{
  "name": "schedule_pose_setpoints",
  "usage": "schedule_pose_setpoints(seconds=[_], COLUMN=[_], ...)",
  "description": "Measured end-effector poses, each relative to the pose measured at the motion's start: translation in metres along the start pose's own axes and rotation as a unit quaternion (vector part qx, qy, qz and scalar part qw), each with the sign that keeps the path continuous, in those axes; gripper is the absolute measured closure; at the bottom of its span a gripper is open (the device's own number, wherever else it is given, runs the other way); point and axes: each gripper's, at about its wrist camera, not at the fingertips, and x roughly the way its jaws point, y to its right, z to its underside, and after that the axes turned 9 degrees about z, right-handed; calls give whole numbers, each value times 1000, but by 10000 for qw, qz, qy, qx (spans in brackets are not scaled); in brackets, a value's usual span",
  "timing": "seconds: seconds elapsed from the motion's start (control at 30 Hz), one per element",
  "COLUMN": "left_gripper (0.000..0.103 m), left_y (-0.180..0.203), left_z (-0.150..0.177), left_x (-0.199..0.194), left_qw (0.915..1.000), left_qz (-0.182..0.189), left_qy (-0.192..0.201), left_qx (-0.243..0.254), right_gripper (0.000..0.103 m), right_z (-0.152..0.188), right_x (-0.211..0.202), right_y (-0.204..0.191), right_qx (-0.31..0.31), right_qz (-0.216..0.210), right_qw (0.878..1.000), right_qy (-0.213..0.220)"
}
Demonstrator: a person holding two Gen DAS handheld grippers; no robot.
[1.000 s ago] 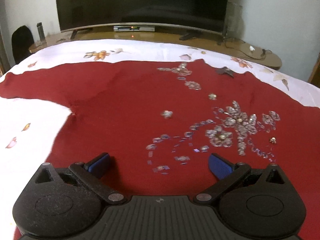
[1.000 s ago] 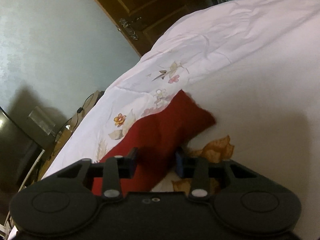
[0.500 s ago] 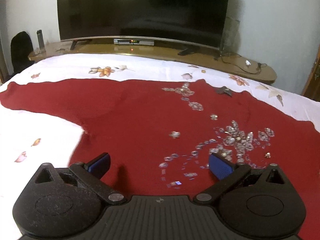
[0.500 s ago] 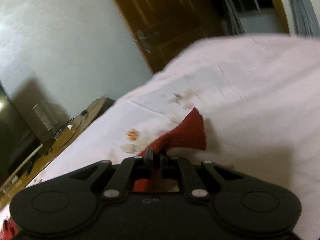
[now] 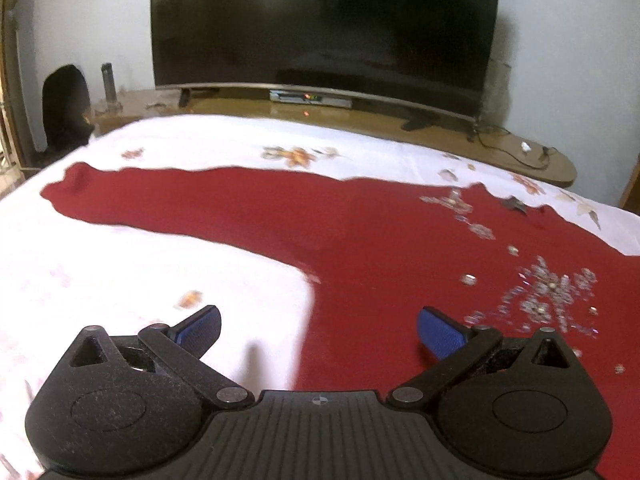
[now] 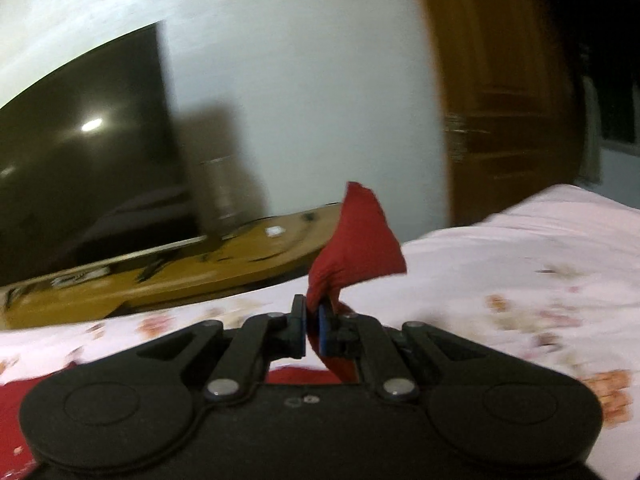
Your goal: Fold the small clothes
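Note:
A dark red top [image 5: 360, 232] with silvery sequin flowers lies spread flat on the white floral bedsheet [image 5: 120, 264]. Its left sleeve [image 5: 132, 196] stretches out to the far left. My left gripper [image 5: 318, 330] is open and empty, hovering low over the garment's left side edge near the armpit. My right gripper [image 6: 313, 330] is shut on the red sleeve end [image 6: 356, 240] and holds it lifted above the bed; the cuff sticks up past the fingertips.
A large dark TV [image 5: 324, 24] stands on a long wooden bench [image 5: 440, 128] beyond the bed's far edge. A black bag [image 5: 64, 108] and a bottle [image 5: 109, 84] sit at the far left. A wooden door [image 6: 500, 112] is to the right.
My right gripper shut on the red sleeve end, lifted it off the bed and swung toward the TV. My left gripper, still open, moved left to the garment's side edge.

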Motion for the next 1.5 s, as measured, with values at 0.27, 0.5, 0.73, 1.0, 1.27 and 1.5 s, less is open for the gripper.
schedule_pose_setpoints(seconds=[0.27, 0.5, 0.73, 1.0, 1.27, 1.5], left_gripper=[0, 0, 2, 40, 43, 100], left_y=[-59, -81, -43, 63, 116, 133], left_z=[-13, -18, -38, -45, -52, -67], left_x=[-4, 10, 43, 108, 166, 165], left_qw=[9996, 9961, 9854, 9642, 9540, 9525], left_qz=[129, 667, 1610, 2559, 2743, 2890], left_qy=[164, -123, -229, -678, -1167, -954], left_qx=[-212, -565, -511, -168, -321, -85], right_gripper=[97, 91, 54, 59, 58, 57], right_z=[40, 100, 119, 101, 96, 101], right_x=[-2, -5, -36, -54, -51, -43], right_y=[-130, -206, -215, -135, -74, -31], right_qx=[-776, -1518, -1918, -1252, -643, -30], right_qz=[-838, -1291, -1537, -818, -130, 277], right_qw=[9931, 9772, 9683, 9875, 9957, 9944], right_qy=[-281, -738, -448, -503, -647, -1023])
